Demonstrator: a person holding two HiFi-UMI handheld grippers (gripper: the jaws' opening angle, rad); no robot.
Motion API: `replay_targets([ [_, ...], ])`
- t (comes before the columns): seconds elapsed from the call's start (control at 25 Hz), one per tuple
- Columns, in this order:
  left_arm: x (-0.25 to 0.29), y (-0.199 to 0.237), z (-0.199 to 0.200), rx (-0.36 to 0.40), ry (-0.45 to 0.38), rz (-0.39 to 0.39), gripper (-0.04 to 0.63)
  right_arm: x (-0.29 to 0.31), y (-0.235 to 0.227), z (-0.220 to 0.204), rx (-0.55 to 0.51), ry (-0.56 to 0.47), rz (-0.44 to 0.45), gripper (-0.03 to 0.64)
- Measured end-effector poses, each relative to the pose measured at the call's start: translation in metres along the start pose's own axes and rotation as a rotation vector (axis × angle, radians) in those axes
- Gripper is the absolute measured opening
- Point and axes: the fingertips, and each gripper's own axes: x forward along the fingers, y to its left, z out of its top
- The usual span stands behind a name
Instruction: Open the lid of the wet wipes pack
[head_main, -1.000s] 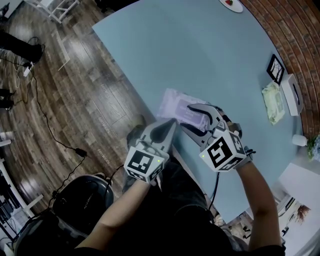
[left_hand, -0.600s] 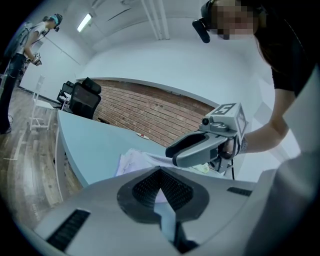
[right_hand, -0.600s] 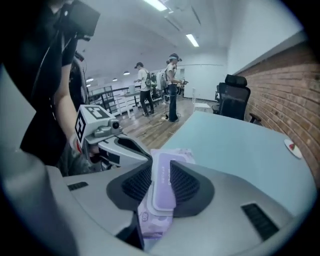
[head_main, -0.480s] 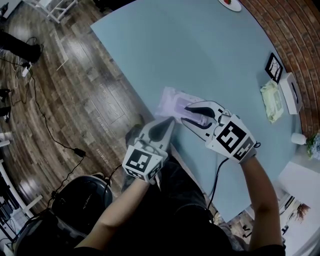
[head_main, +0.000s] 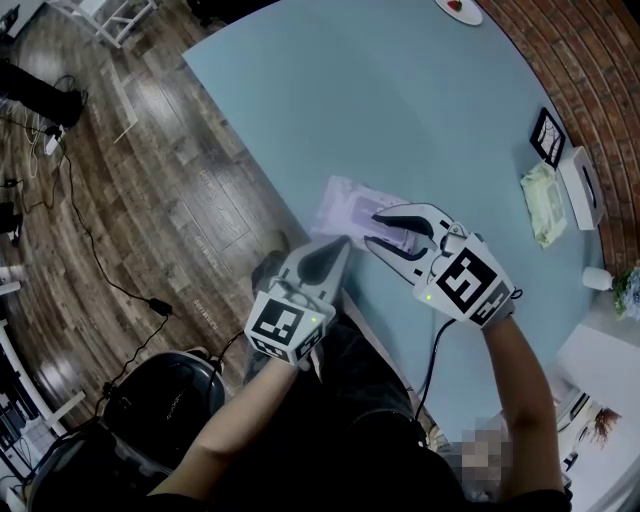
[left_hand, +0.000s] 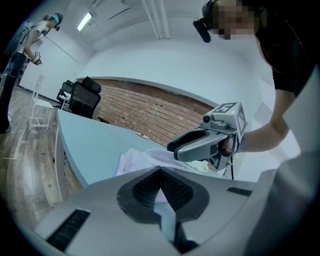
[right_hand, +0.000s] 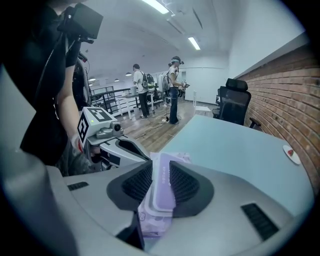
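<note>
The lavender wet wipes pack (head_main: 345, 205) lies near the front edge of the light blue table (head_main: 400, 100). My right gripper (head_main: 372, 228) reaches over it from the right. In the right gripper view the purple lid (right_hand: 162, 192) stands on edge between the pads of the right gripper (right_hand: 161, 167), which is shut on it, and the pack's body (right_hand: 152, 220) hangs below. My left gripper (head_main: 345, 242) meets the pack's near edge. In the left gripper view the left gripper (left_hand: 160, 170) has its tips together, pinching pale film of the pack (left_hand: 135, 157).
At the table's right side lie a framed picture (head_main: 551, 137), a green pack (head_main: 546, 203) and a white box (head_main: 582, 187). A plate (head_main: 460, 8) sits at the far edge. A black office chair (head_main: 150, 400) stands on the wooden floor. People (right_hand: 172, 87) stand far off.
The right gripper's jaws have gone from wide open over the pack to closed on the lid, and its wrist has rolled. The left gripper has kept still.
</note>
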Motion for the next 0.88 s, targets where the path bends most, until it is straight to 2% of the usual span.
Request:
replay_targets([
  [0.2, 0.000, -0.002, 0.002, 0.017, 0.007, -0.004, 0.011, -0.005, 0.000, 0.004, -0.022, -0.028, -0.032, 0.106],
  [0.48, -0.001, 0.002, 0.016, 0.051, -0.027, -0.003, 0.011, -0.010, -0.007, 0.012, -0.057, -0.073, -0.066, 0.075],
  [0.88, -0.002, 0.005, 0.021, 0.055, -0.033, 0.004, 0.011, -0.016, -0.017, 0.021, -0.036, -0.120, -0.103, 0.057],
])
